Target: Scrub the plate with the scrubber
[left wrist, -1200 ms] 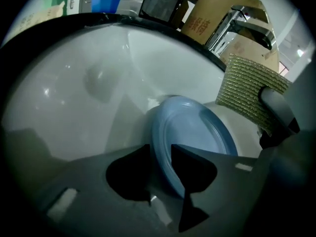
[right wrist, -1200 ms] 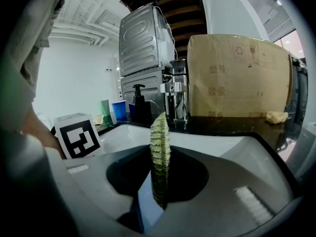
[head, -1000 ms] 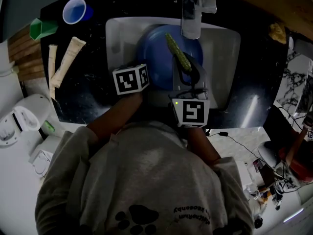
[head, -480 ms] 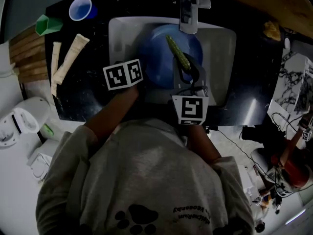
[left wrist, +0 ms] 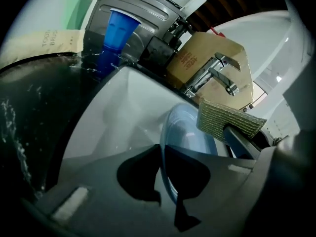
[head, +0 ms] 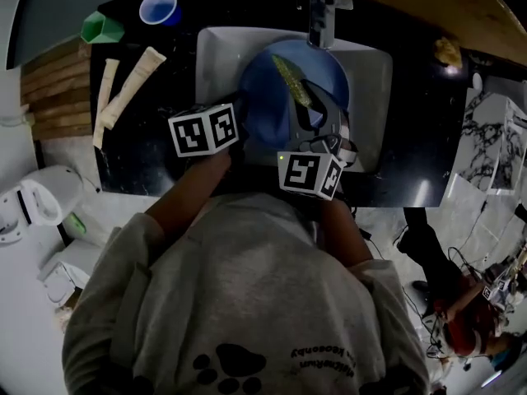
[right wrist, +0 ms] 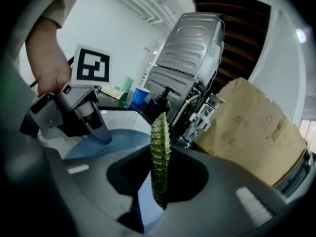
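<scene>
The left claw point(left wrist: 161, 152) had just been closing on the left rim of the blue plate point(head: 263, 97) and had risen since 1 second earlier, tipping the plate up from the floor of the white sink point(head: 372, 97). Its jaws were clenched on that rim, seen edge-on between them. The right claw point(right wrist: 157, 191), rolled over from its earlier pose, gripped the green scrubber point(right wrist: 160, 147) edgewise over the plate's face, just near of the faucet point(head: 321, 15); actual contact could not be made out. A blue cup point(head: 158, 6) stood far left on the dark tabletop point(head: 148, 159), well apart. With the plate braced at an angle, scrubbing looked about to begin. The thin rim hold seemed liable to slip under hard pressure.
</scene>
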Demonstrator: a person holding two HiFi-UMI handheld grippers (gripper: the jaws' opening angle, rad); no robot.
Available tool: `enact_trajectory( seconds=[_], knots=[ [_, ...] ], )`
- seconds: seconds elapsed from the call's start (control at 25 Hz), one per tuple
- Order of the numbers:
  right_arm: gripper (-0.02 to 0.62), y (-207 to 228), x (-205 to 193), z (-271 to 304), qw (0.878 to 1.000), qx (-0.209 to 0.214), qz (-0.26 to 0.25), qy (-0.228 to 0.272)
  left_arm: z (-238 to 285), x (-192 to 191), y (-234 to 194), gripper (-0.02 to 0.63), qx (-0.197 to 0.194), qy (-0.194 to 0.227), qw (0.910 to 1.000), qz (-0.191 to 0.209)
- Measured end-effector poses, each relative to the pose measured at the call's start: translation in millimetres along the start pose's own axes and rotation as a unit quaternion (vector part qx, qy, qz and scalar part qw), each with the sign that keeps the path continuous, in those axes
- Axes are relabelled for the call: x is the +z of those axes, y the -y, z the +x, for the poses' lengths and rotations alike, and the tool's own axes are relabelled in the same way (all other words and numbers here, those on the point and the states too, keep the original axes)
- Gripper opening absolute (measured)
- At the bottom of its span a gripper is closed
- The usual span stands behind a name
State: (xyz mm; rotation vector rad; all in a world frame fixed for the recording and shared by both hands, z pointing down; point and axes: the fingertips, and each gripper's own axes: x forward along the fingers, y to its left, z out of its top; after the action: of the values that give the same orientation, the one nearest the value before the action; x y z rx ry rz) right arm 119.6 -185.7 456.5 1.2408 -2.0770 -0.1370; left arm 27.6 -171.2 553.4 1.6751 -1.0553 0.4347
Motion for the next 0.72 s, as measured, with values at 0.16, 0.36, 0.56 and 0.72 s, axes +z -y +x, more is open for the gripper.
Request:
enact_trajectory(
  seconds=[0.16,0.36,0.56,0.72],
  knots=[
    [0.072,-9,14,3,0.996,0.005,-0.087,0.004,-16,3,8,0.017,-0.012,0.016,0.9998,0.007],
    [0.072,-19,25,1,0.983,-0.01,-0.184,0.0,-32,8,16,0.018,-0.032,0.038,0.9988,0.004],
    [0.071,-29,32,3,0.962,-0.018,-0.271,-0.017,-46,11,19,0.019,-0.05,0.052,0.9972,-0.022],
    [0.071,-40,34,1,0.956,0.001,-0.292,-0.03,-59,17,24,0.021,-0.052,0.076,0.9957,-0.008]
  ],
)
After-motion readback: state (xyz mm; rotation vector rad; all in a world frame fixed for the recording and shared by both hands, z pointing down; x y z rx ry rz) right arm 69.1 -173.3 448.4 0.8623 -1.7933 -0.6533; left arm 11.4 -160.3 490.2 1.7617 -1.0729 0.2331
